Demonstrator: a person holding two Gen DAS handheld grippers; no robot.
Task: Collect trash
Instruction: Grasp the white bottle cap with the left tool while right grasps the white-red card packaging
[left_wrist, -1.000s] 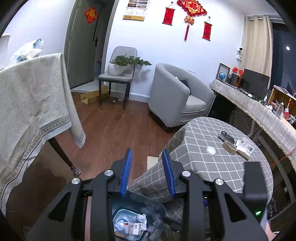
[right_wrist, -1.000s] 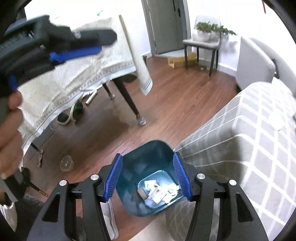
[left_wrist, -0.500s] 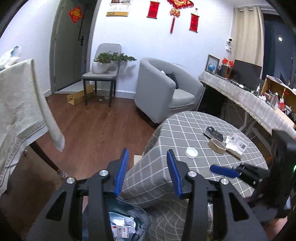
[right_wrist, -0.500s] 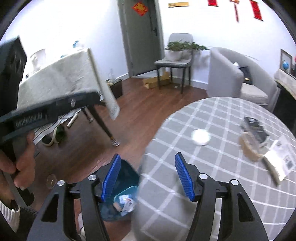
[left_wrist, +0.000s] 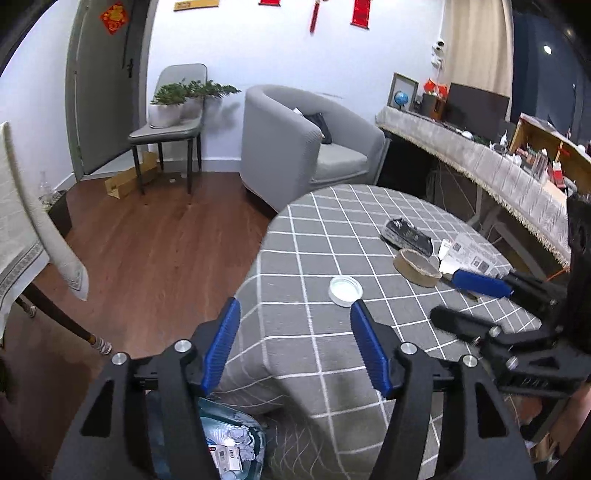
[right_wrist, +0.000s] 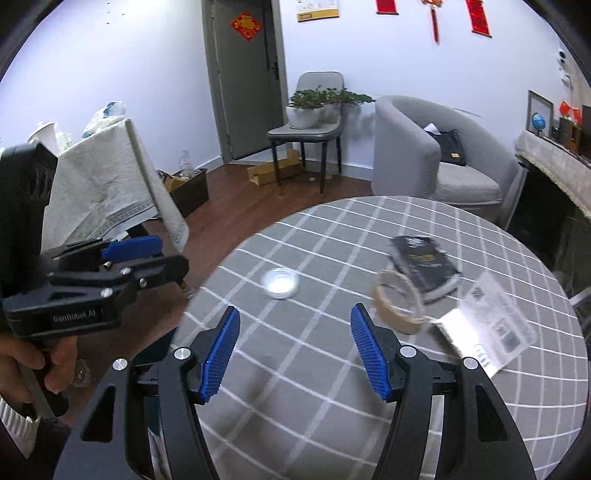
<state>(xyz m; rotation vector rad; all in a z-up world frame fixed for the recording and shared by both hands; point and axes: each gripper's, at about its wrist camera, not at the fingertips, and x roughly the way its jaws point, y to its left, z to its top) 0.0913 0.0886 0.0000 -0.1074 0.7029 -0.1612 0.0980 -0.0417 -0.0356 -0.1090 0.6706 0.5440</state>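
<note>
A round table with a grey checked cloth (left_wrist: 321, 221) (right_wrist: 332, 369) holds a white lid (left_wrist: 345, 291) (right_wrist: 279, 283), a tape roll (left_wrist: 416, 267) (right_wrist: 400, 306), a black packet (left_wrist: 406, 233) (right_wrist: 424, 262) and a white printed paper (left_wrist: 472, 254) (right_wrist: 491, 332). My left gripper (left_wrist: 295, 347) is open and empty above the table's near edge. My right gripper (right_wrist: 295, 354) is open and empty over the table, before the lid. A blue bin (left_wrist: 229, 446) with crumpled paper and cartons stands on the floor below the left gripper.
A grey armchair (left_wrist: 306, 147) (right_wrist: 436, 155) and a chair with a potted plant (left_wrist: 173, 110) (right_wrist: 314, 110) stand at the back. A cloth-covered table (left_wrist: 22, 221) (right_wrist: 107, 184) is at the left. A long side table (left_wrist: 480, 162) runs along the right.
Both grippers have lifted away from the bin and swung toward the round table. The left jaws have opened wider. The right view now faces the tabletop instead of the bin.
</note>
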